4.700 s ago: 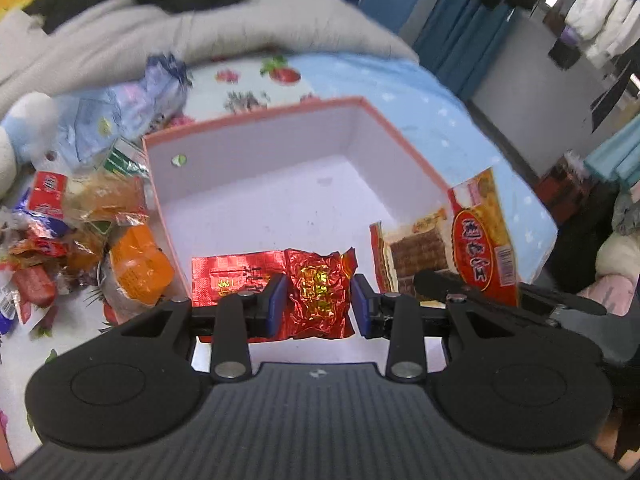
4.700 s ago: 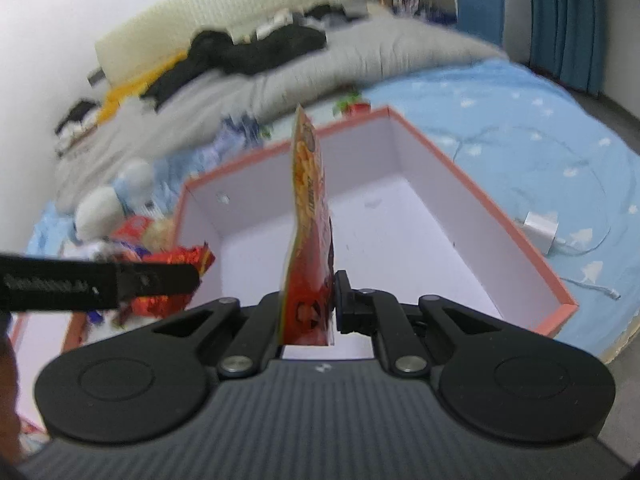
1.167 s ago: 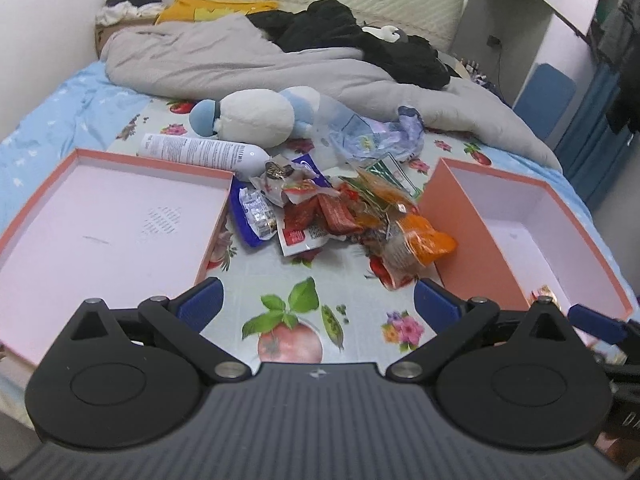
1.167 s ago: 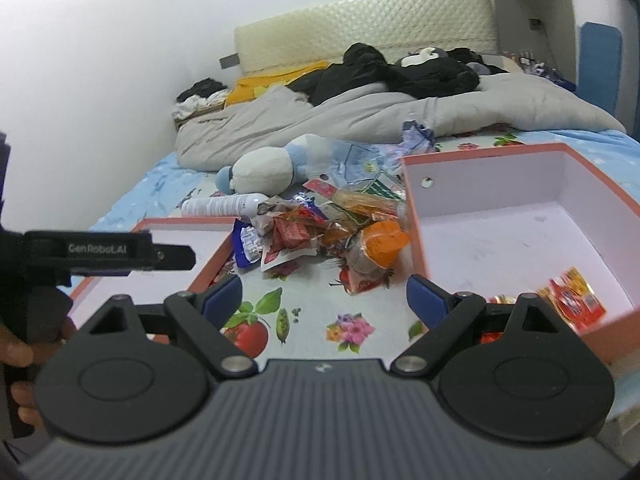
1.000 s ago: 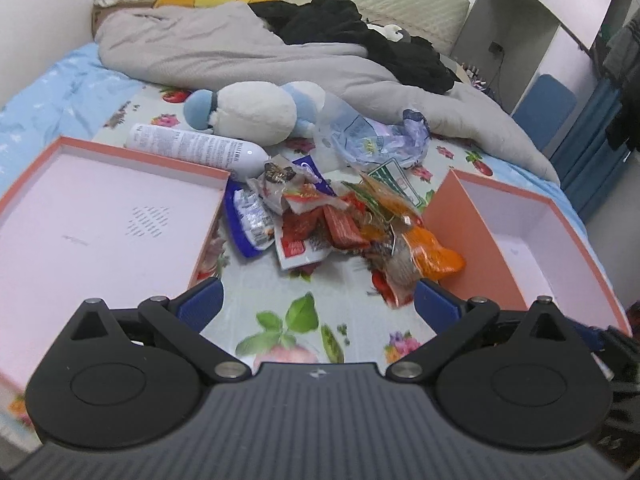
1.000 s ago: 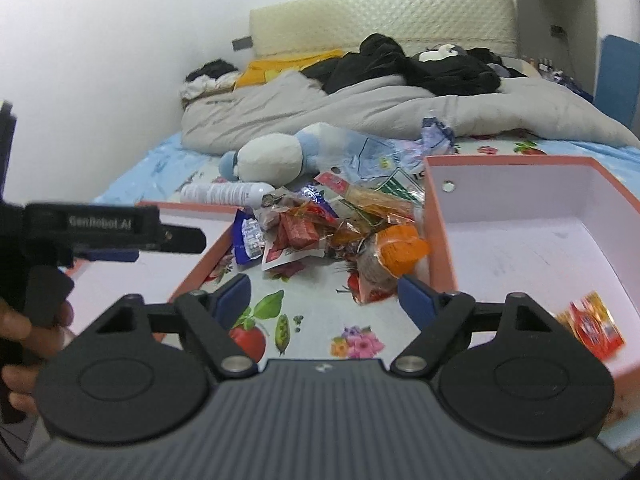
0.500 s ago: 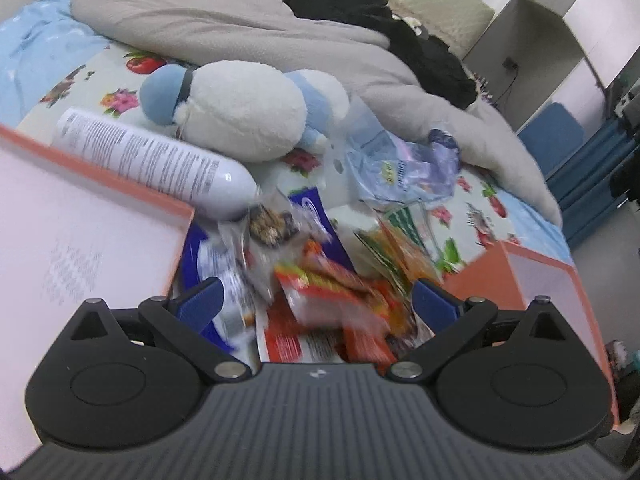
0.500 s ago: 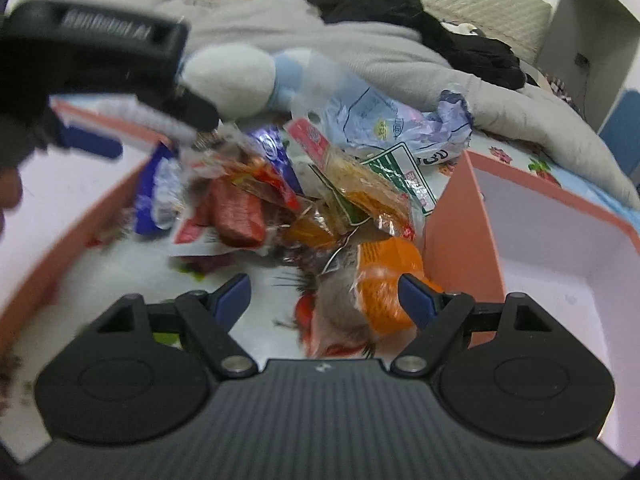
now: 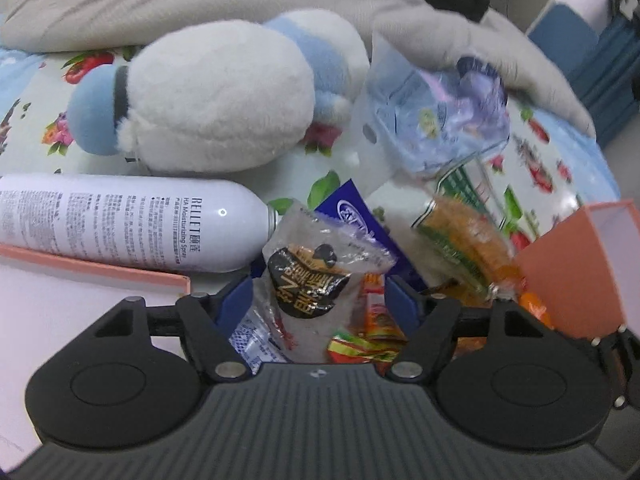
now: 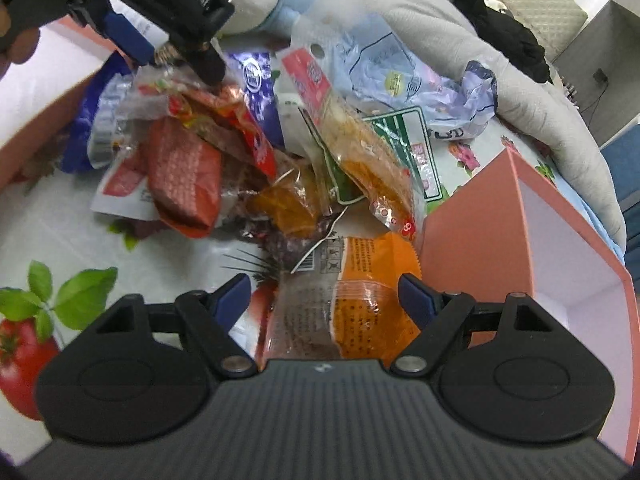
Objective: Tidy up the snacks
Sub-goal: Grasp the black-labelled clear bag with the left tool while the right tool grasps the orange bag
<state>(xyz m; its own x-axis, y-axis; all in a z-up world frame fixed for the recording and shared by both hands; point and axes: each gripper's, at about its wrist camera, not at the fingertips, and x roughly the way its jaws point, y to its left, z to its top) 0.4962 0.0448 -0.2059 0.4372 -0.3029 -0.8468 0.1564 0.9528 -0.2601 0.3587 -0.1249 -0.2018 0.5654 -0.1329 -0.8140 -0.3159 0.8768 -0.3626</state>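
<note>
Floral bedsheet, with snack pile heaped between two pink boxes; nearly all packets look unsorted. Right-hand box: interior mostly out of view.

Left gripper: jaws closing around black-labelled clear packet, pads not visibly pressing.

Right gripper: spread wide astride orange packet, not gripping.

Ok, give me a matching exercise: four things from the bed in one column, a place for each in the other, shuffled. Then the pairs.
1. clear packet with black label
2. orange packet
3. white spray bottle
4. plush toy

A. lying along a pink box's rim
B. between the left gripper's closing jaws
C. behind the bottle
D. between the right gripper's open jaws

Pairs: 1-B, 2-D, 3-A, 4-C
</note>
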